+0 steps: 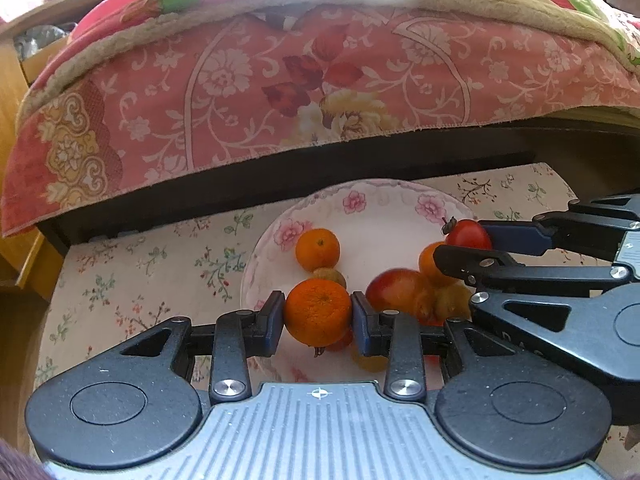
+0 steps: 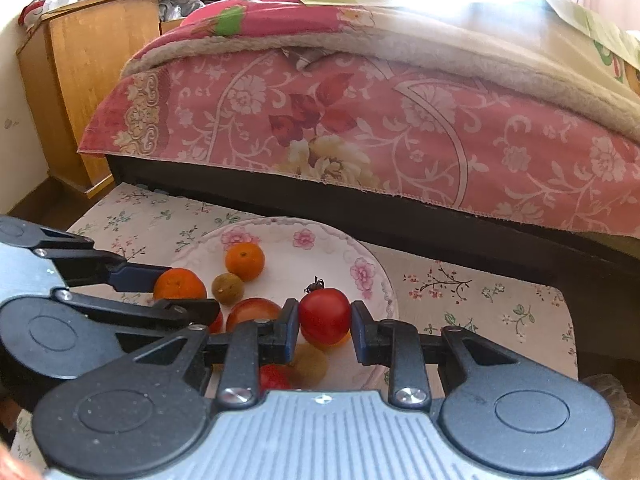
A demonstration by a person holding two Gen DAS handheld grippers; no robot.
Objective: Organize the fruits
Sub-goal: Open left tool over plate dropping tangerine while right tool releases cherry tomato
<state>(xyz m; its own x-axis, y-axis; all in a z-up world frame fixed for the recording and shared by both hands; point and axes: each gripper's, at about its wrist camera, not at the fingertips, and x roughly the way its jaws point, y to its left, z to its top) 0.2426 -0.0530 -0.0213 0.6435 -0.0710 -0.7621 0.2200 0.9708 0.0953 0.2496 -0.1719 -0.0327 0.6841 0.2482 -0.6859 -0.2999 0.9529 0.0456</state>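
Note:
A white plate (image 1: 372, 200) with pink flowers stands on a floral-clothed table (image 1: 160, 256). My left gripper (image 1: 318, 316) is shut on an orange (image 1: 318, 312), just above the plate's near side. My right gripper (image 2: 325, 316) is shut on a red tomato (image 2: 324, 314) with a dark stalk, held over the plate (image 2: 320, 240). In the right wrist view the left gripper (image 2: 176, 288) and its orange (image 2: 178, 284) show at the left. On the plate lie a small orange (image 1: 318, 250), a brown-green fruit (image 2: 227, 288), a red-yellow apple (image 1: 396, 292) and other partly hidden fruits.
A bed with a pink floral bedspread (image 1: 280, 92) overhangs a dark frame (image 1: 280, 184) right behind the table. A wooden cabinet (image 2: 80, 80) stands at the far left. The two grippers are close together above the plate.

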